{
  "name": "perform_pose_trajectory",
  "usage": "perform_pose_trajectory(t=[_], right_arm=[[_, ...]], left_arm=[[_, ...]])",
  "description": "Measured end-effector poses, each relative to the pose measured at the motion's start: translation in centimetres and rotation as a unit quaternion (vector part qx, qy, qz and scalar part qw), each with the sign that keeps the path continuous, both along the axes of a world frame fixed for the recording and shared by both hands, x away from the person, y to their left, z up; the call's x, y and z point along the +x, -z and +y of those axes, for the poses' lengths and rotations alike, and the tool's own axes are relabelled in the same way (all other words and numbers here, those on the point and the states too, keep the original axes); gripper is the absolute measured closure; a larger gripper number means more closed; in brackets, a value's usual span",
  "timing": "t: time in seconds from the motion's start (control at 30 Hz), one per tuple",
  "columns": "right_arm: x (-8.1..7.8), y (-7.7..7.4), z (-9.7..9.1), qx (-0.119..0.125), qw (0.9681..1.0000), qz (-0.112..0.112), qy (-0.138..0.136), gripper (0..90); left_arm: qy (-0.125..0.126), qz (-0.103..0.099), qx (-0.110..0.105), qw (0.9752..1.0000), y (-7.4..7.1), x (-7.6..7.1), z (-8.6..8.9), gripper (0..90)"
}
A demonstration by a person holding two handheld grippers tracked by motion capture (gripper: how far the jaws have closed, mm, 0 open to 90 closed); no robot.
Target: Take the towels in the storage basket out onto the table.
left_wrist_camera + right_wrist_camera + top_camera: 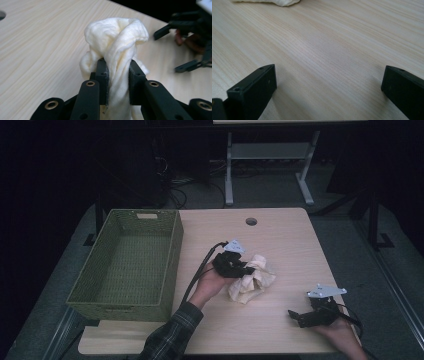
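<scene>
Left gripper view shows the left gripper [117,75] with its fingers [102,75] pinching a bunched cream cloth [117,35] on the counter [37,50], likely to lift it. Right of the cloth, the right gripper [300,316] rests, fingers spread. Left of the cloth, the green basket [172,255] waits.

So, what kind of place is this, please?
Probably a lab or recording workroom, not a home: a light wooden table with a round cable hole, a white metal desk frame behind on grey carpet, and loose black cables against dark walls.
</scene>
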State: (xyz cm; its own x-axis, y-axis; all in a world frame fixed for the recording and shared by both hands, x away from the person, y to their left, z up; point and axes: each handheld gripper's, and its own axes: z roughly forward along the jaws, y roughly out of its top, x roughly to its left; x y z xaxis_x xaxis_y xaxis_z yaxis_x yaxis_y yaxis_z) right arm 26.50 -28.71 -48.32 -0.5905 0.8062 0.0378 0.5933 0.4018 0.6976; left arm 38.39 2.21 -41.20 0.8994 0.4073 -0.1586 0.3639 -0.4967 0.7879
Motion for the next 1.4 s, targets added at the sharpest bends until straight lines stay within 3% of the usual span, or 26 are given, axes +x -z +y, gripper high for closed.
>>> perform_pose_trajectory(t=[0.2,0.3,0.4,0.5,0.67,0.93,1.03,1.2,1.4], right_arm=[[0.0,0.0,0.0,0.0,1.0,0.0,0.0,0.0],[0.0,0.0,0.0,-0.001,1.0,0.0,-0.001,0.0],[0.0,0.0,0.0,-0.001,1.0,0.0,-0.001,0.0],[0.0,0.0,0.0,-0.001,1.0,0.0,-0.001,0.0],[0.0,0.0,0.0,-0.001,1.0,0.001,-0.001,0.0],[0.0,0.0,0.0,-0.001,1.0,-0.003,-0.005,0.9],[-0.2,-0.3,-0.1,0.003,1.0,-0.006,-0.006,14.9],[-0.3,-1.2,-0.2,0.027,0.9995,-0.018,-0.001,22.8],[0.2,-2.1,1.0,0.039,0.9987,-0.027,-0.016,32.0]], left_arm=[[-0.016,0.003,0.013,0.9998,1.7,0.8,0.7,72.2],[-0.023,0.001,0.019,0.9996,1.9,0.9,1.0,67.4],[-0.028,-0.002,0.016,0.9995,1.7,1.1,1.4,52.1],[-0.031,-0.007,0.011,0.9994,1.3,0.9,2.0,42.5],[-0.038,-0.012,0.013,0.9991,0.8,0.1,2.8,34.0],[-0.063,-0.026,0.005,0.9977,0.2,-1.5,4.5,32.9],[-0.076,-0.028,0.003,0.9967,0.2,-2.2,5.3,33.5],[-0.09,-0.032,0.007,0.9954,0.6,-3.3,6.6,35.6],[-0.1,-0.026,0.022,0.9944,1.7,-4.4,7.7,38.6]])
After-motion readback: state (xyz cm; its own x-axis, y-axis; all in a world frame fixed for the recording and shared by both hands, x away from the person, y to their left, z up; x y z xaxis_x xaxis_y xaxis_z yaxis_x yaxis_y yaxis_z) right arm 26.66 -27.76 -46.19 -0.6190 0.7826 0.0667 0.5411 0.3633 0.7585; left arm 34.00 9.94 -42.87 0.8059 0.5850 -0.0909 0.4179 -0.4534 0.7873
